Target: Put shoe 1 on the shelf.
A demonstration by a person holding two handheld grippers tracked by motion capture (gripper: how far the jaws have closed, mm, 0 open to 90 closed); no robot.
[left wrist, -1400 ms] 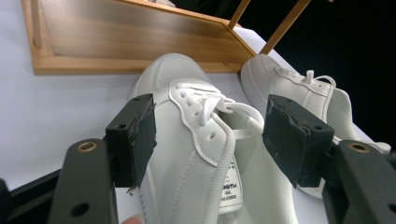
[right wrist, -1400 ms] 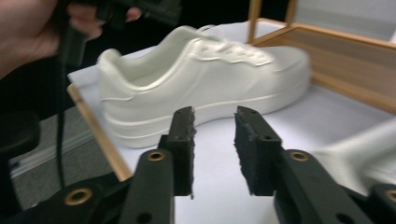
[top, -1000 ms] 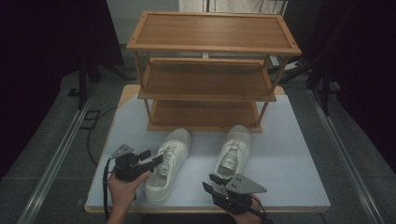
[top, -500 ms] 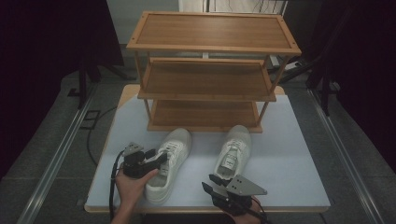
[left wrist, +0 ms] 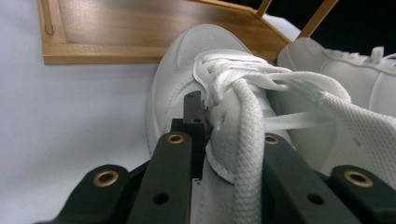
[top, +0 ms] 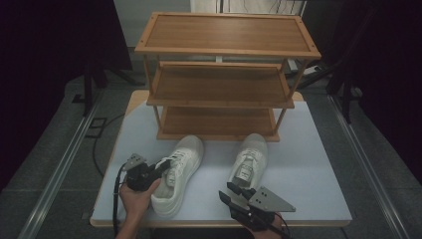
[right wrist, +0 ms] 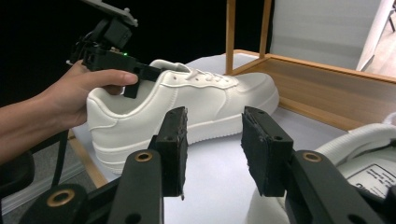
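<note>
Fingers, left gripper: black jaws have just been closing and now pinch the tongue and upper lace edge of the left white sneaker, one finger inside the collar against the tongue, the other under the laces. Fingers, right gripper: partly open, padded faces standing apart with nothing between them, hovering just behind the heel of the right white sneaker. Location: both sneakers lie side by side on the white table, toes pointing toward the three-tier wooden shoe rack, just short of its bottom shelf. Handling, by judgement: a leather-look sneaker, light, with a stiff sole and a soft, yielding upper; smooth side panels likely slippery for the pads. The tongue is floppy, so a lift from it alone would probably let the toe droop and the shoe swing. The collar rim or heel counter looks the firmer hold. The right sneaker is best taken at its heel collar, which lies nearest the open jaws.
</note>
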